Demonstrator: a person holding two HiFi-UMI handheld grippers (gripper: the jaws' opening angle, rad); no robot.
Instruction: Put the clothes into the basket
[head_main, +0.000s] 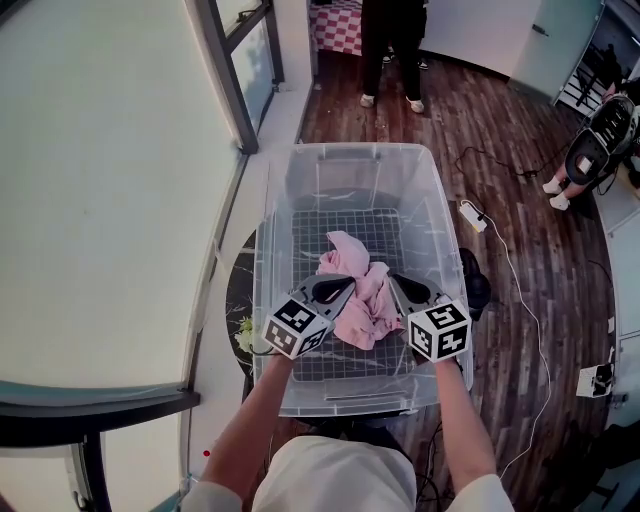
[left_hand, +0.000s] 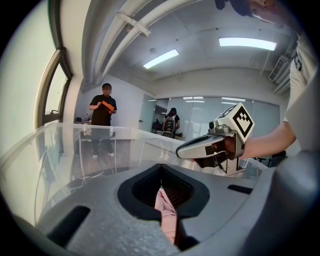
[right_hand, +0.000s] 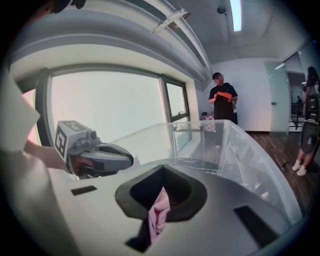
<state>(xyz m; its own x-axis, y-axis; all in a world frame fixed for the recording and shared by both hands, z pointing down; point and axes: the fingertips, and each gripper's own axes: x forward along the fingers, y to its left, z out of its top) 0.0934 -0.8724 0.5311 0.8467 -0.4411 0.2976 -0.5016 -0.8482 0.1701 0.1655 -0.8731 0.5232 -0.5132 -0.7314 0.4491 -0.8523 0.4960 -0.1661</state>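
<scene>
Head view. Clear plastic basket (head_main: 350, 152), rectangular, standing on a small dark round table (head_main: 237, 290); a wire grid (head_main: 345, 228) lies across its bottom. One pink garment (head_main: 365, 308), crumpled, is inside the basket over the grid, near the middle. The left claw (head_main: 349, 284) and the right claw (head_main: 393, 283) both reach into the basket from the near side and meet the garment at its left and right edges. Each claw carries a cube with black-and-white square markers. A white power strip (head_main: 472, 216) with its cable lies on the wood floor (head_main: 520, 300) to the right of the basket. A red-and-white checked cloth (head_main: 340, 25) shows at the top.

Left gripper view. Jaws pressed together, with a strip of the pink garment pinched between them and hanging toward the camera. The right claw is just beyond, with the basket wall behind it. A person (left_hand: 102, 107) in dark clothes stands at the back with an orange thing in hand.

Right gripper view. Jaws closed tight on a fold of the pink garment. The left claw sits to the left, and the basket's clear wall runs ahead and to the right.
</scene>
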